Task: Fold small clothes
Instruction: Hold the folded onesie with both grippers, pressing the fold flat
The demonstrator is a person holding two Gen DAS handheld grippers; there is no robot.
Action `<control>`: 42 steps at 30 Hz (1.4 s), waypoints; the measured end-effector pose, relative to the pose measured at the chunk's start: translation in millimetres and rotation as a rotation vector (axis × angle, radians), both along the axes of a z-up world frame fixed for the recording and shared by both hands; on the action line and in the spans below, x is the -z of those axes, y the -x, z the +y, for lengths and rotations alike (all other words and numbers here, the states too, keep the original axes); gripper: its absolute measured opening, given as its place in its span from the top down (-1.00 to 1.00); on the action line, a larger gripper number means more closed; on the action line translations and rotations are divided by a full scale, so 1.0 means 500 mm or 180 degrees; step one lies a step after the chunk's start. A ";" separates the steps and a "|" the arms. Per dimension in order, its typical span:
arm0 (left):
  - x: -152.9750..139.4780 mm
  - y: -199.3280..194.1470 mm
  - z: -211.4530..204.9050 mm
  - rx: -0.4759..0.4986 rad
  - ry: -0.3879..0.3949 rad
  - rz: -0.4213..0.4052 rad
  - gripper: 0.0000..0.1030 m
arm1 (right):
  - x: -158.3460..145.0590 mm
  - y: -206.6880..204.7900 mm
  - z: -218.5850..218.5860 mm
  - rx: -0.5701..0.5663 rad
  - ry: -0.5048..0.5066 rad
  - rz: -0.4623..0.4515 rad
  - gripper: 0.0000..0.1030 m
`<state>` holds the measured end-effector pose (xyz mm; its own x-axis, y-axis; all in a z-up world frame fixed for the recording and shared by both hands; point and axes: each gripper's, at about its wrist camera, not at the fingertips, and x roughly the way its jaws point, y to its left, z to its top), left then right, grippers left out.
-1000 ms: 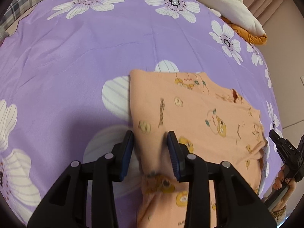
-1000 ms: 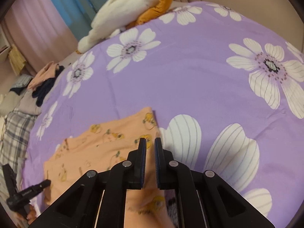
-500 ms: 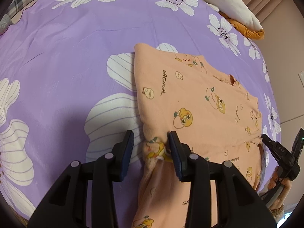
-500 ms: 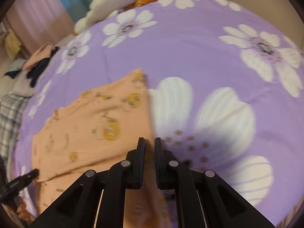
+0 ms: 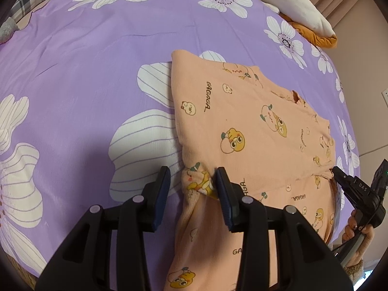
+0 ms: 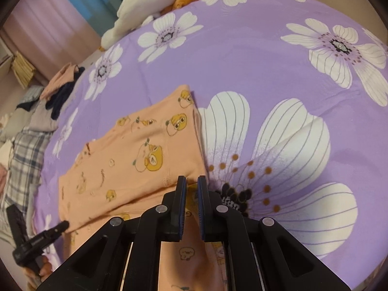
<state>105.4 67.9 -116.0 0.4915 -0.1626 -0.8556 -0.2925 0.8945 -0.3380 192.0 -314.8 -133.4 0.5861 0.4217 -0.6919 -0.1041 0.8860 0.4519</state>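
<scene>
Laying the folded flap down and letting go cleanly

The peach cotton baby garment with cartoon ducks (image 5: pixel 242 131) lies centre-right in the left wrist view on the purple bedspread with white flowers (image 5: pixel 97 60). The left gripper (image 5: pixel 191 181) stands partly open, a bunched fold between its jaws against the right pad, not clamped. The right gripper (image 6: pixel 191 184) is opening, cloth between its narrow jaws. Release low, draw straight back, and avoid dragging the aligned edge.

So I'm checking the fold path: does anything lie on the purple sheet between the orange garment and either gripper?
Nothing visible does. The orange garment lies directly at the left gripper and the right gripper, whose jaws are opening, fabric between them.
</scene>
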 end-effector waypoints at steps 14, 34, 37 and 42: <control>0.002 0.001 0.000 0.0009 0.0027 0.0000 0.22 | -0.016 0.010 0.002 0.0022 0.0030 -0.0243 0.84; 0.003 0.000 -0.011 0.0024 -0.0039 -0.0011 0.13 | 0.017 -0.013 0.005 0.0048 0.0156 -0.0105 0.86; 0.004 0.000 -0.014 0.0048 -0.0059 -0.0015 0.11 | 0.018 -0.011 0.006 0.0044 0.0181 -0.0127 0.86; 0.004 -0.003 -0.014 0.0047 -0.0029 -0.0019 0.07 | 0.020 -0.012 0.004 0.0026 0.0191 -0.0138 0.87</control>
<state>106.9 61.0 -118.1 0.4942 -0.1621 -0.8541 -0.2773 0.9018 -0.3315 197.8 -312.6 -143.3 0.6194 0.3754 -0.6895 -0.1151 0.9122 0.3932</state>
